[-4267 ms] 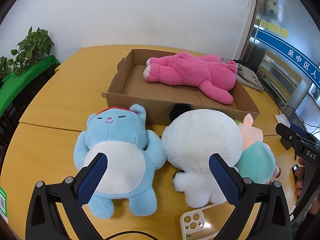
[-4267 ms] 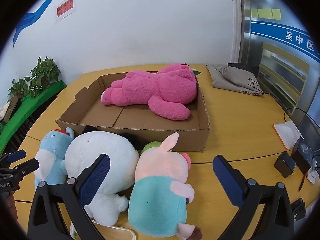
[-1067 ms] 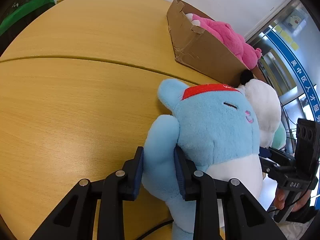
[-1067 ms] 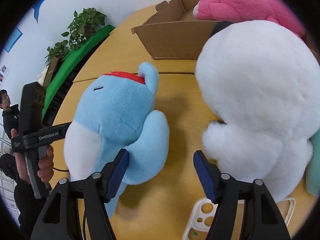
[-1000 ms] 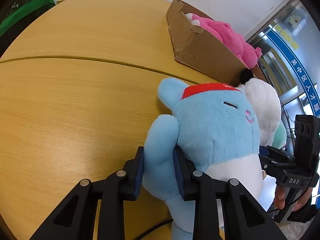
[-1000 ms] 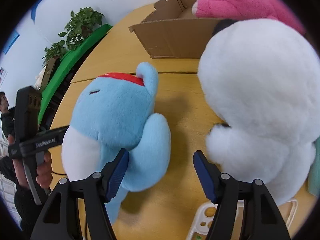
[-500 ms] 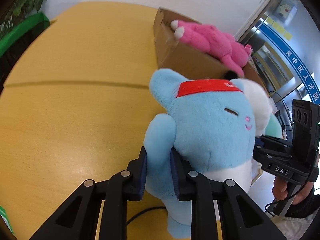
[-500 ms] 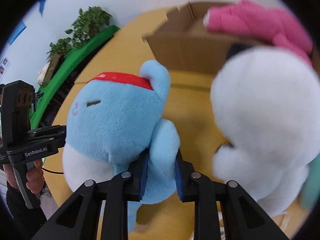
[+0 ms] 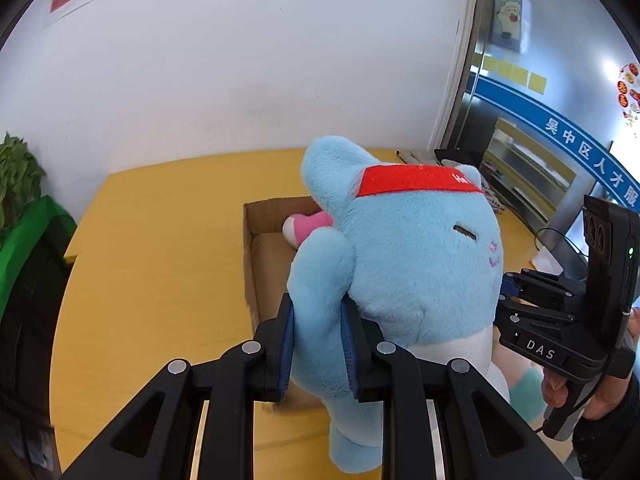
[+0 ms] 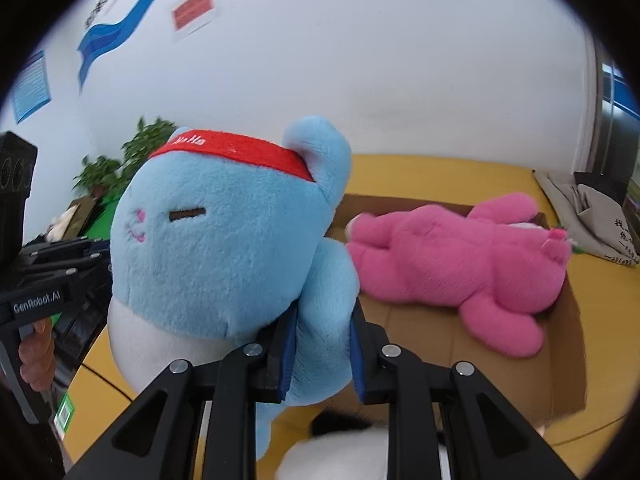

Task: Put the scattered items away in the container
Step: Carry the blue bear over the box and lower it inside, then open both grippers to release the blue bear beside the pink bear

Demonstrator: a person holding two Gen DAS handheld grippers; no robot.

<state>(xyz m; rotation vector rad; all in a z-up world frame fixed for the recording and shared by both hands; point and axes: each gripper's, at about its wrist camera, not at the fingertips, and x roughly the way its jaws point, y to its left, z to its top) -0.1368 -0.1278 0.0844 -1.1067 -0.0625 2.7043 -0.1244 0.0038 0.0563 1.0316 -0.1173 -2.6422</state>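
Left wrist view, left to right: potted plant at the far edge, then bare yellow table, then the cardboard box with one open corner showing. Left gripper is clamped on one arm of the blue plush toy; both blue pads press into the fur, and the jaws had been closing onto that arm shortly before this. The toy hangs off the table, head up, in front of the box and partly hiding it. A pink foot of the pink plush toy pokes out behind the blue ear. Far right: the other handheld tool, and a hand on its grip.

Right wrist view, left to right: left tool and the hand holding it, plant behind, then the blue toy facing left, red headband on top. Right gripper is clamped on the toy's other arm, pads squeezing it; these jaws had been closing too. Right of it, the pink toy lies flat inside the box. A grey bag sits on the table beyond.

Count: one blue toy, one pink toy, one box, two grippers. A white plush shows at the bottom edge; a pink and teal one peeks out low behind the blue toy.
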